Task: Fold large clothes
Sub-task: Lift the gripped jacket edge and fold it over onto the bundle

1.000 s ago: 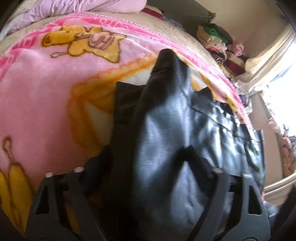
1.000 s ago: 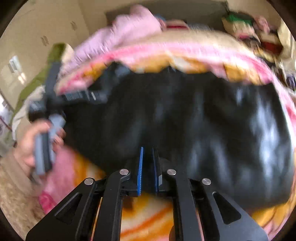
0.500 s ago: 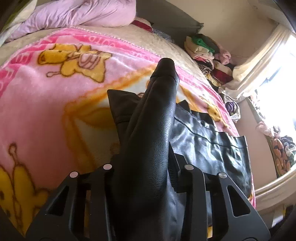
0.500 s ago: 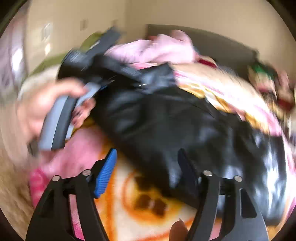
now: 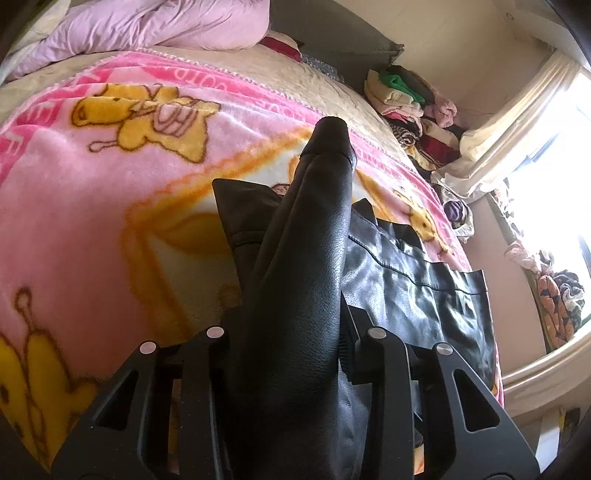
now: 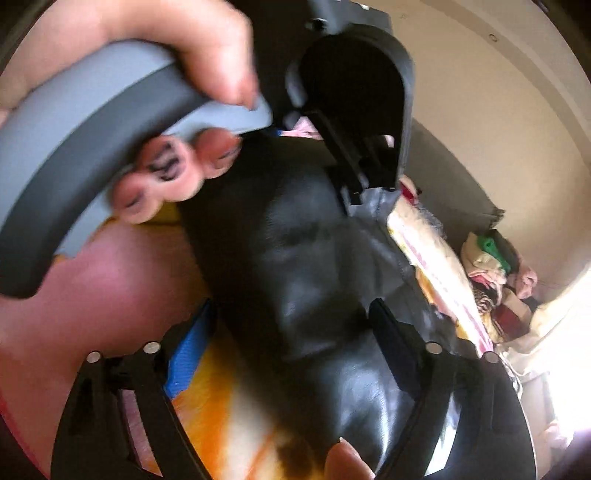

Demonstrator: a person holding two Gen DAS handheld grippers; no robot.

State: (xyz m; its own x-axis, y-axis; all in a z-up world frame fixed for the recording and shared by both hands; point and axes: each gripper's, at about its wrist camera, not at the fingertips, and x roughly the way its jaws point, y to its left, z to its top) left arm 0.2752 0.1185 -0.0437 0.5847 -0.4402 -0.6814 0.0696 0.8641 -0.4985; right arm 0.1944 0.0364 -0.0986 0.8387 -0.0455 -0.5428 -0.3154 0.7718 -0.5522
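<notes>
- Black leather jacket [image 5: 406,280] was the thing being folded, lying across a pink cartoon blanket [image 5: 92,206] on the bed, with its body spread flat toward the right side of the left wrist view.
- One sleeve [image 5: 310,258] was lifted off the blanket, running up through the left gripper [image 5: 291,332] to a cuff end that pointed away at the far side of the bed.
- Room-wise, there was a big bare stretch of blanket on the left of the jacket, and more past the cuff before a lilac duvet [image 5: 147,29] bunched along the far edge.
- Right side was tighter: the jacket hem ended near the bed's edge, and beyond it were a pile of folded clothes [image 5: 406,96] in the corner and a bright window with a curtain [image 5: 509,122].
- Left gripper was clamped on the sleeve, leather packed between the jaws and bulging above them, tool pitched downward at the bed.
- From the right wrist camera you could see the left hand [image 6: 159,110] wrapped around that tool's grey handle [image 6: 74,177], very close in the upper left, fingertips curled underneath.
- Right gripper [image 6: 291,332] had its jaws spread wide and just easing inward, straddling a hump of the leather, but the blue pad [image 6: 188,354] looked clear of it, so nothing was gripped.
- That view was blurry, so exact contact on the far pad was hard to call.
</notes>
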